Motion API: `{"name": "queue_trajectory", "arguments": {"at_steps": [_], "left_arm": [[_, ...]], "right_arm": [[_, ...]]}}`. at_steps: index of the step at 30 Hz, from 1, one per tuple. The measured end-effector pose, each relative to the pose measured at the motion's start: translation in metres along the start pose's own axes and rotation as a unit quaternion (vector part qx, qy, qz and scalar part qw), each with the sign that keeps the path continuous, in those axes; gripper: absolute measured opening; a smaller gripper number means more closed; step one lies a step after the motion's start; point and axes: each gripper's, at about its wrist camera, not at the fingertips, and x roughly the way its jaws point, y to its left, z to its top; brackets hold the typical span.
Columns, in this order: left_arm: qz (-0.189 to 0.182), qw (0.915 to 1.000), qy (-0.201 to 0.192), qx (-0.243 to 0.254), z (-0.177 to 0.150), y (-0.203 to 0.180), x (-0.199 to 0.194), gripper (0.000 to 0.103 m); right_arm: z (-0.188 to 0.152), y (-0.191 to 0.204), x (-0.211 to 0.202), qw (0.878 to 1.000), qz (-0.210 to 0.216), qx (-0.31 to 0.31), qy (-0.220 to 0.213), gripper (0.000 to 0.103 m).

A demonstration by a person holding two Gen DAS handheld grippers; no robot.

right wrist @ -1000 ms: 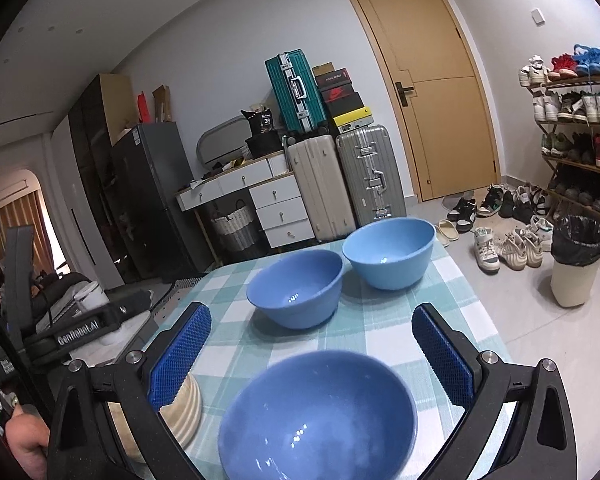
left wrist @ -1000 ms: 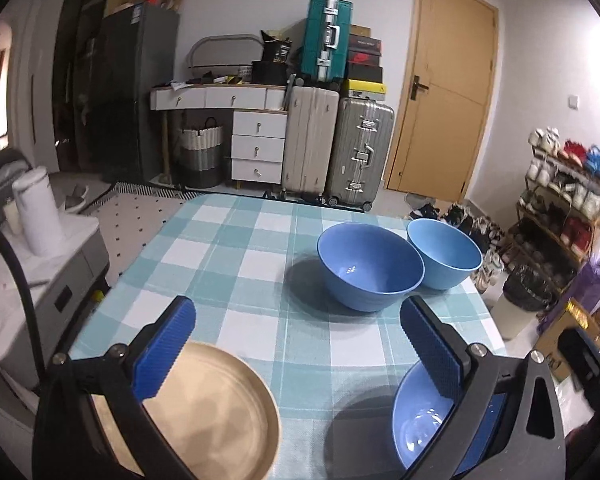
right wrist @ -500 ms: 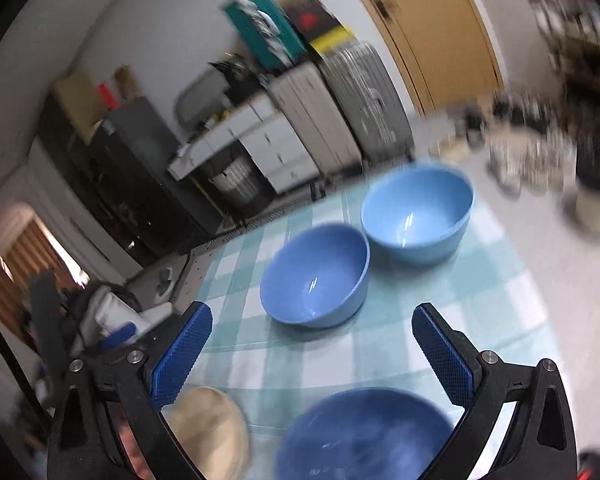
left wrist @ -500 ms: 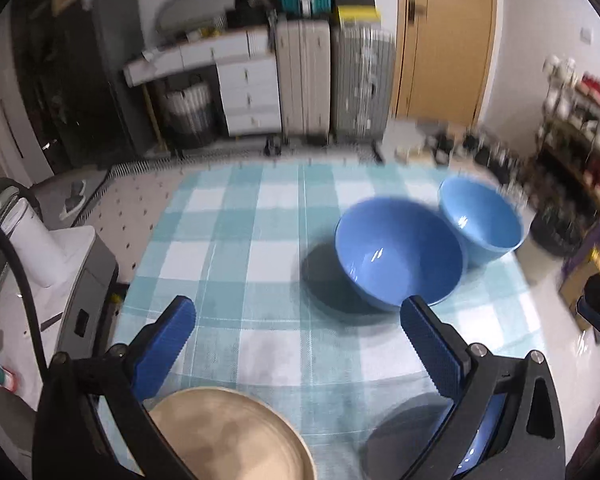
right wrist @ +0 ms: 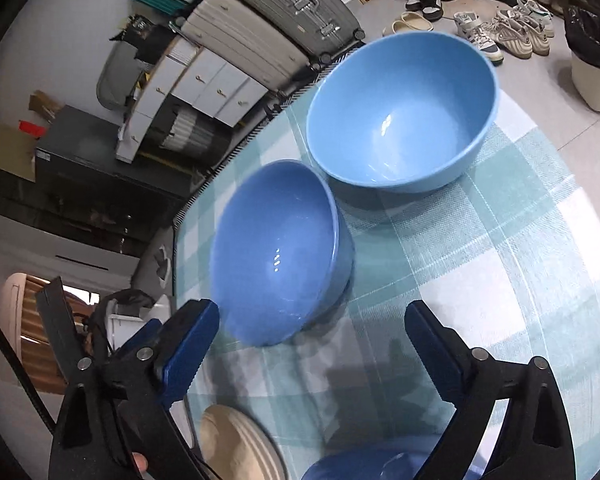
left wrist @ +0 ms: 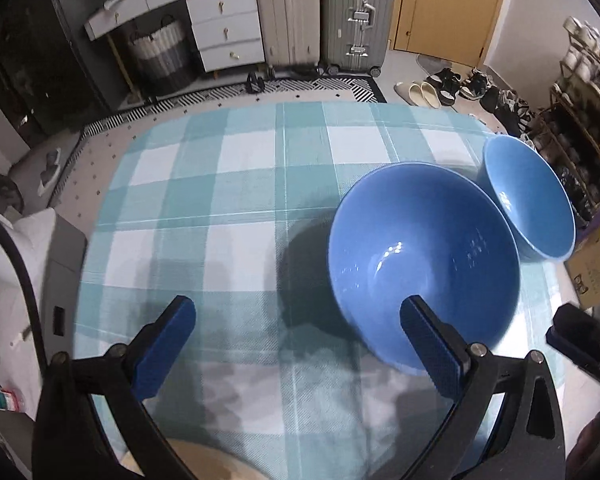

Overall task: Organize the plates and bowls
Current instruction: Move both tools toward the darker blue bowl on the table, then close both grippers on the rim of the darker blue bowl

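Note:
Two blue bowls stand on the checked tablecloth (left wrist: 236, 184). The darker bowl (left wrist: 420, 256) is in front of my open left gripper (left wrist: 298, 344), whose right finger (left wrist: 428, 344) is by its near rim. The lighter bowl (left wrist: 528, 196) stands behind it to the right. In the right wrist view the darker bowl (right wrist: 280, 252) and lighter bowl (right wrist: 404, 112) lie ahead of my open, empty right gripper (right wrist: 316, 352). A third blue bowl's rim (right wrist: 364, 464) and a beige plate stack (right wrist: 236, 444) sit below it. The plate edge (left wrist: 204, 464) shows under my left gripper.
The table ends just right of the lighter bowl. Suitcases (left wrist: 324, 12), white drawers (left wrist: 220, 28) and a dark cabinet (left wrist: 24, 52) stand beyond the far edge. Shoes and a shoe rack (left wrist: 580, 104) are on the right, with a bin (right wrist: 596, 64) on the floor.
Both grippers have risen and tilted down over the table and moved forward toward the two far bowls. The near bowl and plates have slid to the bottom edges of the views. Both stay open.

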Motion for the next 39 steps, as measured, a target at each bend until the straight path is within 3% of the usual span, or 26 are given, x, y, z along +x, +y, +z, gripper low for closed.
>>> {"name": "queue_trajectory", "arguments": {"at_steps": [8,14,17,27,29,31,35,39], "left_arm": [[-0.041,0.9989,0.024,-0.001,0.017,-0.006,0.027,0.103],[-0.066,0.9972,0.031,-0.016,0.023,-0.006,0.037,0.102],[-0.061,0.9977,0.03,-0.003,0.024,-0.009,0.04,0.102],[-0.093,0.9946,0.043,-0.014,0.028,-0.005,0.059,0.1],[-0.096,0.9942,0.046,-0.016,0.029,-0.005,0.063,0.094],[-0.1,0.9934,0.054,-0.016,0.029,-0.006,0.067,0.081],[-0.112,0.991,0.07,-0.024,0.026,-0.006,0.077,0.072],[-0.117,0.99,0.073,-0.028,0.024,-0.006,0.08,0.047]], "right_arm": [[0.013,-0.005,0.033,0.999,0.003,0.02,0.033,0.079],[0.015,-0.001,0.046,1.0,-0.001,0.018,0.026,0.068],[0.015,0.0,0.05,1.0,0.0,0.015,0.026,0.06],[0.016,0.004,0.058,0.999,-0.038,-0.003,0.008,0.04],[0.017,0.003,0.06,0.999,-0.041,-0.003,0.005,0.037],[0.018,0.002,0.061,0.999,-0.04,-0.005,0.005,0.031],[0.02,0.001,0.065,0.999,-0.033,0.0,0.013,0.026],[0.021,0.0,0.069,0.999,-0.042,-0.001,0.01,0.019]]}}
